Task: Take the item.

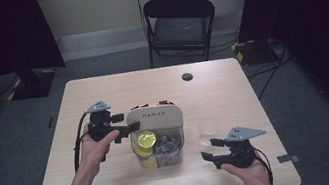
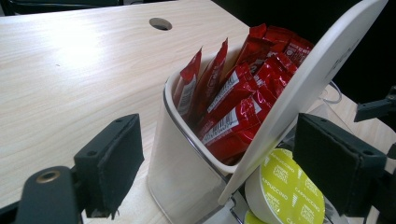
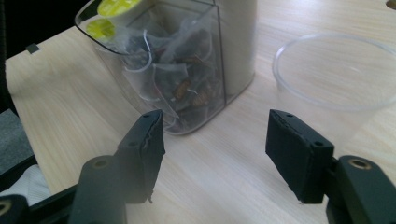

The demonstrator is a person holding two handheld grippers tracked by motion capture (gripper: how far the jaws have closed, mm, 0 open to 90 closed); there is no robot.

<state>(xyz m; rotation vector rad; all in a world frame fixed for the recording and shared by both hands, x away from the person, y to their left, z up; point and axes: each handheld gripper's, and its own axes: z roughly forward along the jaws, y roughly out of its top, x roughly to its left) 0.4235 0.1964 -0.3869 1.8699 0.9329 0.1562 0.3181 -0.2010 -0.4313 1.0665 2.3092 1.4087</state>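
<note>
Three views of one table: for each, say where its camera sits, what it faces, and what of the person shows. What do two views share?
High view: above the person's side, looking down on the table; both forearms show.
Left gripper view: rides the left gripper, facing red sachets.
Right gripper view: rides the right gripper, facing tea bags.
Shared: the organiser, clear cup.

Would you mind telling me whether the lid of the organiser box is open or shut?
Open. The white lid stands tilted up, exposing red sachets behind it and a yellow capsule in front.
</note>
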